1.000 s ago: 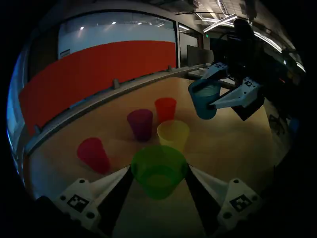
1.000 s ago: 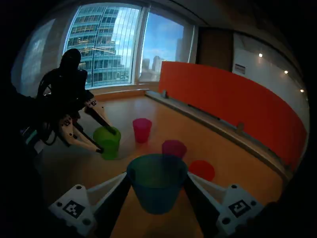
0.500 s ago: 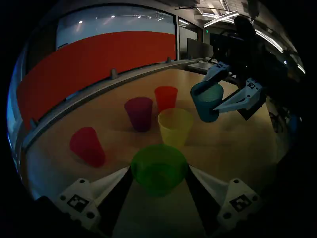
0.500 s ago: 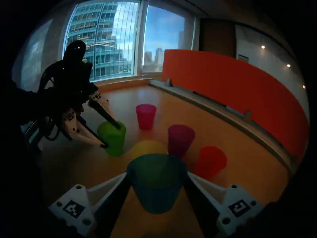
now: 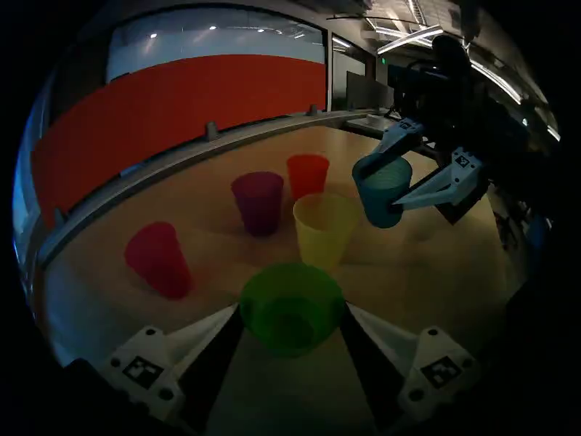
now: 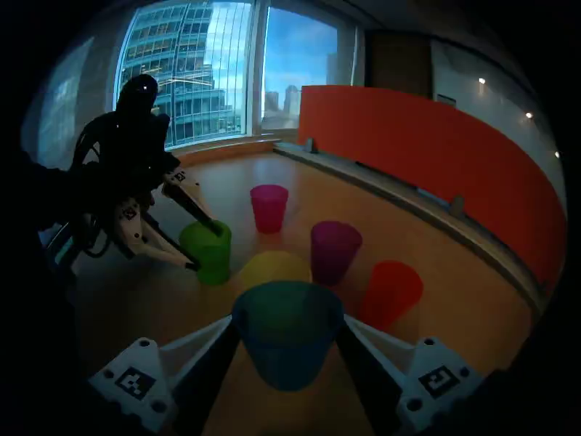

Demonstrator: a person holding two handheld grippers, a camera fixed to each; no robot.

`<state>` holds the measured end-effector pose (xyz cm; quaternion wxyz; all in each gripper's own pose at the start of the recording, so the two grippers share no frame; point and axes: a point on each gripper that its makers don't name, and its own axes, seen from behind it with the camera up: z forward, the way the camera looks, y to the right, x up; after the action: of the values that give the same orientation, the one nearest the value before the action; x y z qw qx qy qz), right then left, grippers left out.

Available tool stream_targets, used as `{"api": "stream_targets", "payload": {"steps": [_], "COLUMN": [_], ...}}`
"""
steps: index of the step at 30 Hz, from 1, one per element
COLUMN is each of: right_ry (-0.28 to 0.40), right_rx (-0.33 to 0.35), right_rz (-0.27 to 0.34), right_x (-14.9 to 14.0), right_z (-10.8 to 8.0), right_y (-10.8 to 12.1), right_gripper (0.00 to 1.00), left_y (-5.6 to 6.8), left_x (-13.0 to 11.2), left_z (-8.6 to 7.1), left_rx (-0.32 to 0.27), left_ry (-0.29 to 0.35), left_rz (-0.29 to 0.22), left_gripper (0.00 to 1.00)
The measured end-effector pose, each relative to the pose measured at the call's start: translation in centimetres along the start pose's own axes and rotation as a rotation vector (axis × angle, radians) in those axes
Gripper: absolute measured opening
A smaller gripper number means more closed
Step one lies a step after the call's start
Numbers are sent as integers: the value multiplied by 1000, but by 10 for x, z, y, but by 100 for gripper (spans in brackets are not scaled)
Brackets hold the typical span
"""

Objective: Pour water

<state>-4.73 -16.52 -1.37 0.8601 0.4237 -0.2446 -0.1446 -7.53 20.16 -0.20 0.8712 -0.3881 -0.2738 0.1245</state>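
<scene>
My left gripper (image 5: 290, 309) is shut on a green cup (image 5: 292, 320), held upright low over the wooden table (image 5: 436, 269). Just beyond it stands a yellow cup (image 5: 323, 229). To the yellow cup's right, my right gripper (image 5: 378, 190) is shut on a blue cup (image 5: 383, 195), held in the air by its rim and slightly tilted. In the right gripper view the blue cup (image 6: 288, 341) sits between my right gripper's (image 6: 288, 323) fingers, with the yellow cup (image 6: 272, 267) partly hidden behind it. Farther left, the left gripper (image 6: 205, 249) holds the green cup (image 6: 208, 253).
A purple cup (image 5: 258, 202), an orange-red cup (image 5: 307, 174) and a dark red cup (image 5: 156, 259) stand on the table behind the yellow one. A low ledge and red wall panel (image 5: 181, 109) run along the far table edge. A person (image 6: 123, 167) holds the grippers.
The right gripper has carried the blue cup lower and closer to the yellow cup. The left gripper and its green cup have barely moved.
</scene>
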Motion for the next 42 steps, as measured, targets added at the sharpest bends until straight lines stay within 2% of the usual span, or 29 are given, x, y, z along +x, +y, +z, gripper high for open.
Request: {"api": "stream_targets", "payload": {"steps": [8, 17, 27, 36, 42], "right_ry": [-6, 1, -9, -23, -37], "right_rx": [5, 6, 16, 28, 30], "right_rz": [11, 28, 37, 59, 63], "right_x": [-4, -3, -14, -26, -35], "right_z": [3, 1, 5, 13, 14], "right_y": [-3, -3, -9, -15, -18], "right_gripper": [89, 90, 90, 90, 90], "left_y": [0, -1, 0, -6, -10], "left_x": [-5, -6, -19, -33, -38], "left_z": [-2, -1, 6, 0, -6], "left_rx": [-9, -12, -5, 14, 29], "left_ry": [-6, -14, -62, -98, -98], "left_rz": [-12, -4, 6, 14, 4], "left_gripper": [87, 88, 88, 88, 88]}}
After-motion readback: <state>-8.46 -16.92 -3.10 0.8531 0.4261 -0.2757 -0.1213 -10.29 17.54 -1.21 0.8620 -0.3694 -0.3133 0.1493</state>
